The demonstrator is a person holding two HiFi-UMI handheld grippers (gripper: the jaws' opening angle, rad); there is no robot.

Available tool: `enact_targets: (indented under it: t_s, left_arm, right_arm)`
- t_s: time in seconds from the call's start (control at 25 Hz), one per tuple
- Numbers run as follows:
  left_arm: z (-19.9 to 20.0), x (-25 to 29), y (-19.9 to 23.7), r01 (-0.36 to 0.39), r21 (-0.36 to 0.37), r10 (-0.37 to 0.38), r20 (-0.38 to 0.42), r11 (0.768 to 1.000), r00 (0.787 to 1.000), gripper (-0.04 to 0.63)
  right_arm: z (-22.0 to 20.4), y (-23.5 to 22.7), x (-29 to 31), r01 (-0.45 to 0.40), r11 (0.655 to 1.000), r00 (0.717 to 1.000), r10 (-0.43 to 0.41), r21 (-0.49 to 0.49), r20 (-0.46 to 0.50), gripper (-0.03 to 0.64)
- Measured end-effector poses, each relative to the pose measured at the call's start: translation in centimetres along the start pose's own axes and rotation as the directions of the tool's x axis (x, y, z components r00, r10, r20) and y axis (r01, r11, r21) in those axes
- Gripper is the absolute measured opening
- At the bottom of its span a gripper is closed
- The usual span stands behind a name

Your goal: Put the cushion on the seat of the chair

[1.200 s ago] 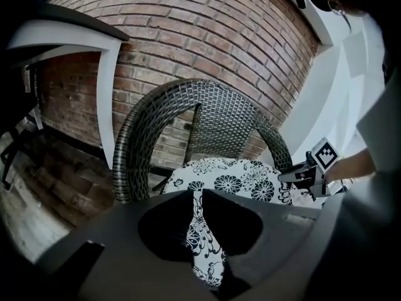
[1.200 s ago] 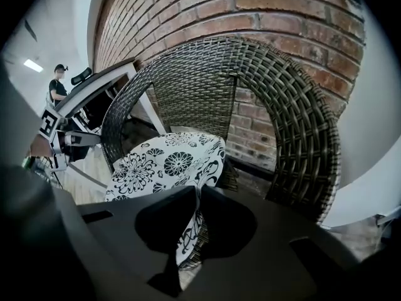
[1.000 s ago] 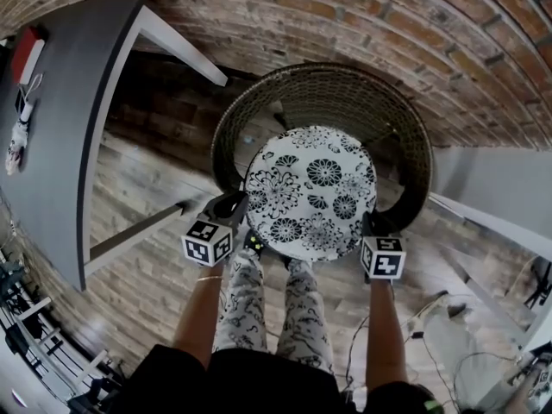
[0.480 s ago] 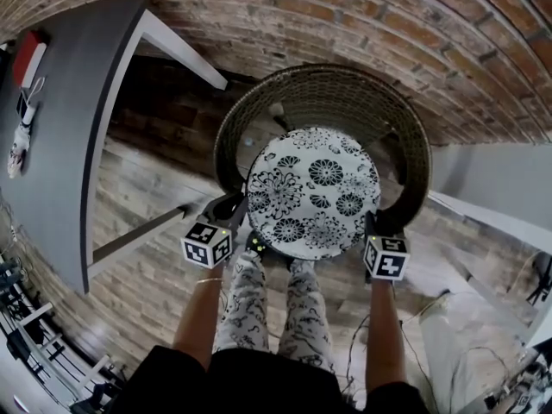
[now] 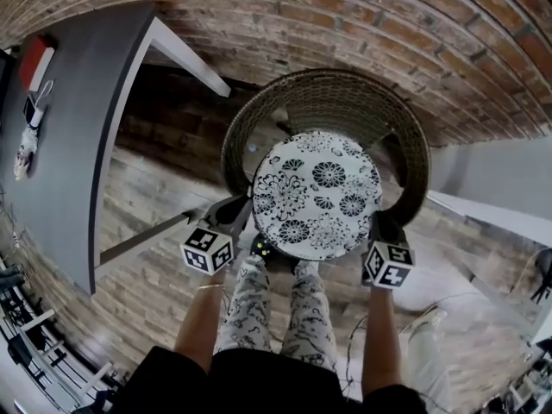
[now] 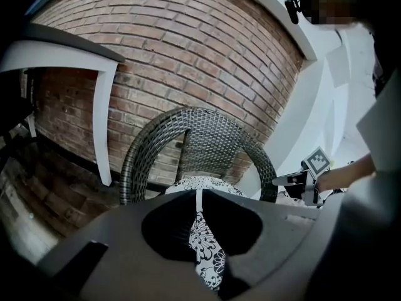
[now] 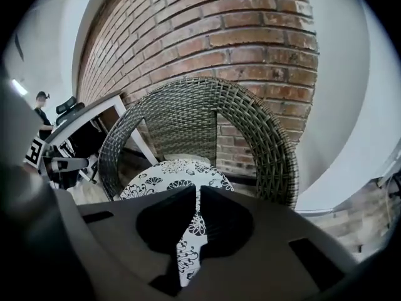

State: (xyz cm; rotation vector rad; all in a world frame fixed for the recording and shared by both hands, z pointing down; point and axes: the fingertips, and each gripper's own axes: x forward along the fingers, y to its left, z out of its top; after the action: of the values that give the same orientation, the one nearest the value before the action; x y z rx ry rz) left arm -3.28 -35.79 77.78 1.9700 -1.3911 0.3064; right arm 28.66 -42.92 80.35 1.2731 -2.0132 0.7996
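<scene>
A round white cushion (image 5: 315, 195) with black flower print hangs flat over the front of a dark wicker chair (image 5: 323, 97). My left gripper (image 5: 235, 216) is shut on the cushion's near-left rim, and my right gripper (image 5: 380, 228) is shut on its near-right rim. In the left gripper view the cushion edge (image 6: 203, 246) is pinched between the jaws, with the chair (image 6: 197, 146) ahead. The right gripper view shows the cushion (image 7: 175, 171) in front of the chair back (image 7: 207, 115), its edge held in the jaws. The seat is hidden under the cushion.
A grey table (image 5: 69, 119) with white legs stands at the left, carrying a red item (image 5: 34, 59). A brick wall (image 5: 362, 15) runs behind the chair. A white wall panel (image 5: 500, 188) is at the right. Cables (image 5: 423, 326) lie on the wooden floor.
Both grippers have carried the cushion slightly forward and to the right, further over the chair. The grip on both rims is unchanged.
</scene>
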Motion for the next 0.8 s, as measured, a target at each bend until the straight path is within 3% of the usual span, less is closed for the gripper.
enact_targets:
  t_s: [0.36, 0.8]
  left_arm:
    - [3.6, -2.8, -2.2, 0.043, 0.051, -0.046, 0.056, 0.998, 0.997, 0.005]
    - [8.7, -6.9, -4.7, 0.081, 0.161, -0.097, 0.098, 0.984, 0.99, 0.003]
  right_arm:
    - [2.9, 2.4, -3.6, -0.026, 0.997, 0.991, 0.016, 0.078, 0.129, 0.0]
    - [6.9, 5.9, -9.4, -0.044, 0.993, 0.958, 0.011, 0.108, 0.287, -0.002]
